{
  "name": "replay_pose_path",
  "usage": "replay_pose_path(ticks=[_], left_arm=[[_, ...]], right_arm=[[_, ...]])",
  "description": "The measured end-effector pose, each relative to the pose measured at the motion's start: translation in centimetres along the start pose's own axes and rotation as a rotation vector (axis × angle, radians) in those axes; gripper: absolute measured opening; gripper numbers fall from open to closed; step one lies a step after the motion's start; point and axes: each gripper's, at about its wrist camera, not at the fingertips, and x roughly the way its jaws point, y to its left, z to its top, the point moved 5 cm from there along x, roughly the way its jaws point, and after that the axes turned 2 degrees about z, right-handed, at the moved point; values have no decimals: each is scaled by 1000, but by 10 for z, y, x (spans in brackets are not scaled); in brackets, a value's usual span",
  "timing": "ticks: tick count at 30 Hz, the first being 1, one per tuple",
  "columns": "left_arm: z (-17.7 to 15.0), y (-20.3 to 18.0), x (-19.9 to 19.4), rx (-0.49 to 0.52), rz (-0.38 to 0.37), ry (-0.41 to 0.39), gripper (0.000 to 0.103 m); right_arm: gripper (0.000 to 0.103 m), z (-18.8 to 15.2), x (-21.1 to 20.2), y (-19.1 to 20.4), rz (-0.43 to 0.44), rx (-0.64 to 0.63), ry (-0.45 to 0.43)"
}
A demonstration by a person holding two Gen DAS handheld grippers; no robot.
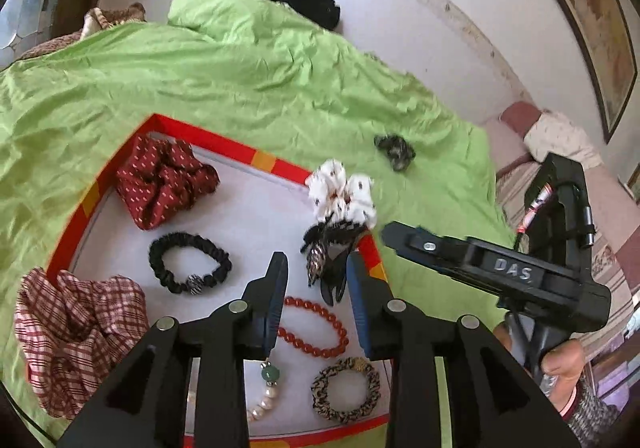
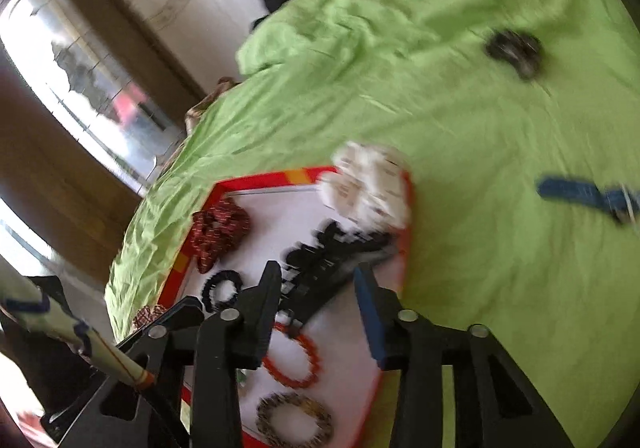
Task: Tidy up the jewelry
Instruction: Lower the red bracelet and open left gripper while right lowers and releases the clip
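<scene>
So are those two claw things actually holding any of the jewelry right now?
No. The left gripper and right gripper are both open with nothing between their fingers; they are just above the tray.

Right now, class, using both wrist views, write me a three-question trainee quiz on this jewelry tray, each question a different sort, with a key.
1. True or false: the dark scrunchie lies inside the red-rimmed tray.
2. Multiple choice: the red bead bracelet lies nearest to A) the maroon dotted scrunchie, B) the leopard-print scrunchie, C) the plaid scrunchie.
3. Fill in: the white scrunchie sits at the tray's ____ and hangs over its rim.

Key: 1 false, it lies on the green sheet; 2 B; 3 corner.
</scene>
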Motion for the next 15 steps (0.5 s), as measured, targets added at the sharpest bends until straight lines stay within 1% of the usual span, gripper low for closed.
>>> replay_pose_path(ticks=[1,2,3,5,7,11,12,13,15], left_arm=[[1,3,0,-11,8,-4,31],[1,5,0,-19,17,1,31],[1,8,2,-25,23,7,31],[1,12,4,-37,32,17,31],[2,14,2,-42,36,14,31],[1,14,0,-45,30,11,31],[1,14,1,-43,33,13,31],[0,13,1,-41,35,15,31],[-1,13,2,-38,39,17,31]], right_arm=[[36,1,5,6,-5,-26,5],[31,2,12,9,-18,-49,13],[26,0,22,11,-52,-77,29],[20,-5,30,5,-87,-78,54],[20,-15,32,-5,-91,-42,78],[19,-35,21,-21,-124,-32,86],[9,-38,18,-25,-128,-26,82],[7,-42,16,-28,-121,-19,85],[6,-45,12,-29,-106,-14,77]])
